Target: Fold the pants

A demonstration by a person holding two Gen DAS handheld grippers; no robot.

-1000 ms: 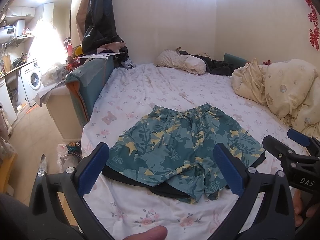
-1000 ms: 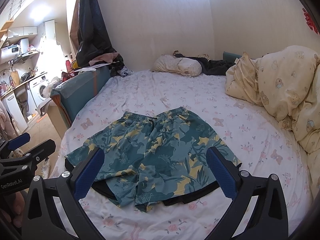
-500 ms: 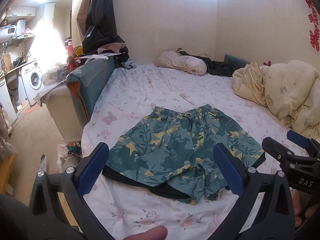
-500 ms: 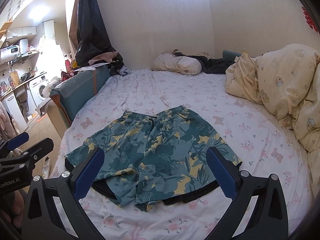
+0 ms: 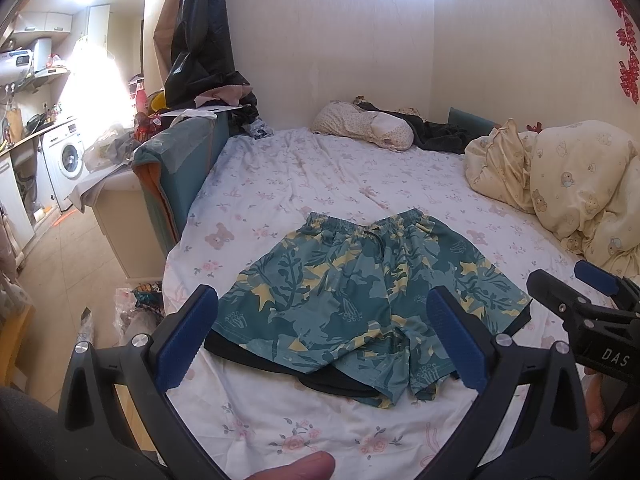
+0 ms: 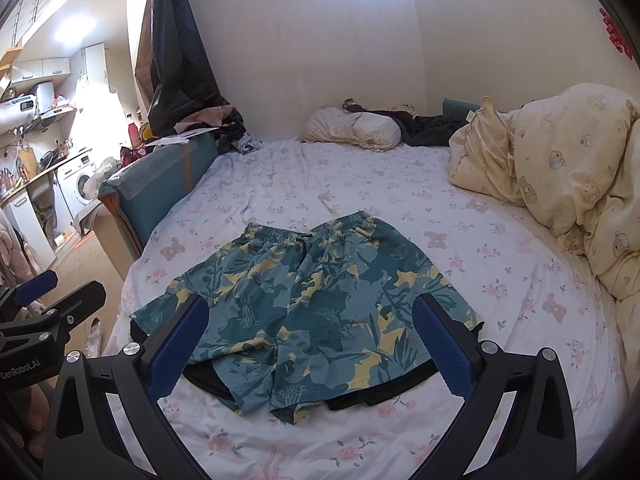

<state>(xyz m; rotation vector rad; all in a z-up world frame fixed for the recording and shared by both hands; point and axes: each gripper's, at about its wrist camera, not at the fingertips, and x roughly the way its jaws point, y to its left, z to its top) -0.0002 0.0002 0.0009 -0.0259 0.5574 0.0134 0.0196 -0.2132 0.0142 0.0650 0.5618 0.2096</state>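
Observation:
Teal floral shorts (image 5: 360, 292) lie flat on the bed (image 5: 304, 184), waistband at the far end, leg hems near me, with a black lining edge showing under the hems. They also show in the right wrist view (image 6: 316, 300). My left gripper (image 5: 322, 340) is open and empty, held above the near hems. My right gripper (image 6: 308, 344) is open and empty, also above the near hems. Each gripper shows at the edge of the other's view.
A yellow bear-print duvet (image 6: 568, 176) is heaped on the bed's right side. A pillow (image 5: 364, 124) and dark clothes (image 5: 440, 132) lie at the far wall. A teal headboard (image 5: 172, 168) stands at the left, with floor and a washing machine (image 5: 64, 160) beyond.
Both views have shifted very slightly; the shorts sit a touch higher in the frames. Both grippers stay open and empty.

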